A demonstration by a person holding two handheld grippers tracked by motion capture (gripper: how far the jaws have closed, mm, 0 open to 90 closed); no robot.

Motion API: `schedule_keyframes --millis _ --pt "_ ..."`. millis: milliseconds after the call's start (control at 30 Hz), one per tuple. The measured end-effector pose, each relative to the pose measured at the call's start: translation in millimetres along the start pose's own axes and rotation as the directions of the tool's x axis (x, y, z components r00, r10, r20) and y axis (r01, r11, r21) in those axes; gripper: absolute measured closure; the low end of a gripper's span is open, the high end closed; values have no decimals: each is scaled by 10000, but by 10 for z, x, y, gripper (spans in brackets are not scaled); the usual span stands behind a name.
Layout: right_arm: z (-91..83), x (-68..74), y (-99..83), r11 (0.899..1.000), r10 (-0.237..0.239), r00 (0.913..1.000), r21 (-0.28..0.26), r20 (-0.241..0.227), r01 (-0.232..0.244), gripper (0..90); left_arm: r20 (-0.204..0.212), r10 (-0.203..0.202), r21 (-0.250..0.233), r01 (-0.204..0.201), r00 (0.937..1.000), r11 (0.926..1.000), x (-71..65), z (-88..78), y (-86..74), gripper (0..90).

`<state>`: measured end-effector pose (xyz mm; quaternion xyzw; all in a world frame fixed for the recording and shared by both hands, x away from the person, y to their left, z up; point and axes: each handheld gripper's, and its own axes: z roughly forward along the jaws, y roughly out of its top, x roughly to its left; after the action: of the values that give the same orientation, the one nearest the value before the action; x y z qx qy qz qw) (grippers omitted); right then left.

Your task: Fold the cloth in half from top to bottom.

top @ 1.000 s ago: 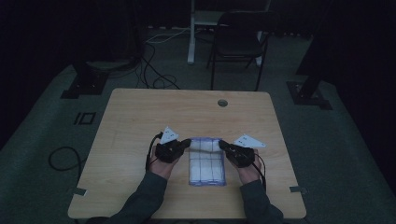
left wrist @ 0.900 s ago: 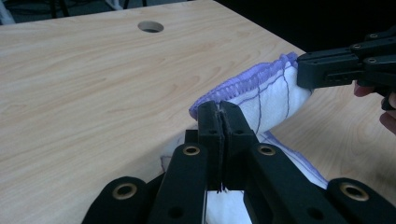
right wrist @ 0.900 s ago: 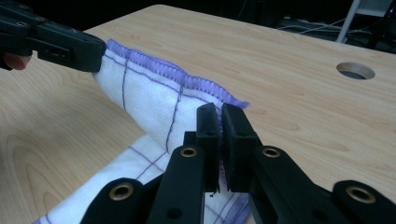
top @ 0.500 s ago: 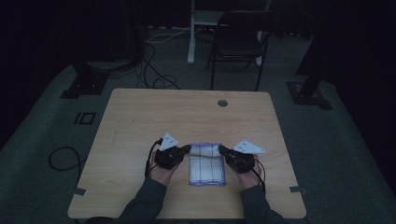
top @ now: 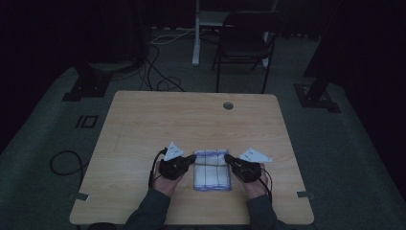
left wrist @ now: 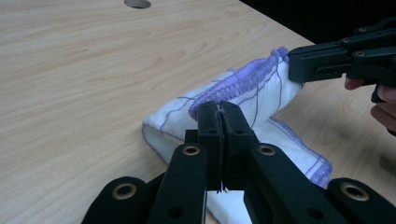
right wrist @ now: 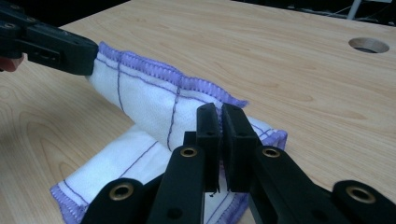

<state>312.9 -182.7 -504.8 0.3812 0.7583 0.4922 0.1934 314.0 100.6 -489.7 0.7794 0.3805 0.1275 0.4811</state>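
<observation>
Table: a pale wooden table [top: 143, 129] is seen from above, with a round hole [top: 228, 105] near its far edge.
Cloth: a white cloth [top: 211, 171] with purple stitched edges and thin purple lines is laid on the near middle of the table, between the two hands.
Cloth shape: its far edge is lifted off the wood and folded over toward the person, while the lower layer is left flat on the table.
Left gripper: the left gripper [left wrist: 219, 108] is held at the cloth's left far corner; its black jaws are pressed together, and the purple hem is pinched between them.
Right gripper: the right gripper [right wrist: 219, 112] is held at the cloth's right far corner; its jaws are closed down to a narrow slit, and the cloth's edge is clamped in them.
Between the grippers: the raised edge is stretched in a line from one gripper to the other.
Hands: each gripper is grasped by a hand in a dark sleeve at the near edge of the table.
Beyond the table: a dark chair [top: 244, 45] and loose cables [top: 158, 72] are seen on the floor.
</observation>
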Motion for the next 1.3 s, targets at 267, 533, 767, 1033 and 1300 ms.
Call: schedule_keyframes --millis 267,533,767,1033,1300 --pt "-3 22 -60 10000 64 10000 65 -25 -64 871 77 -74 11 74 9999 10000 -18 -6 -52 889" --pt "-31 38 -112 9999 106 9999 127 -22 -105 871 147 -107 54 106 9998 9999 -64 -11 -107 889" --pt "-33 64 -170 9994 203 9997 300 -125 -199 871 195 -284 69 283 9994 9996 -57 -18 -166 888" --pt "-36 75 -226 9986 344 9993 397 -132 -339 871 279 -338 207 332 9990 9992 -82 -6 -228 888" --pt "-41 88 -264 9977 475 9987 500 -168 -466 871 297 -405 384 393 9987 9985 -84 16 -307 888"
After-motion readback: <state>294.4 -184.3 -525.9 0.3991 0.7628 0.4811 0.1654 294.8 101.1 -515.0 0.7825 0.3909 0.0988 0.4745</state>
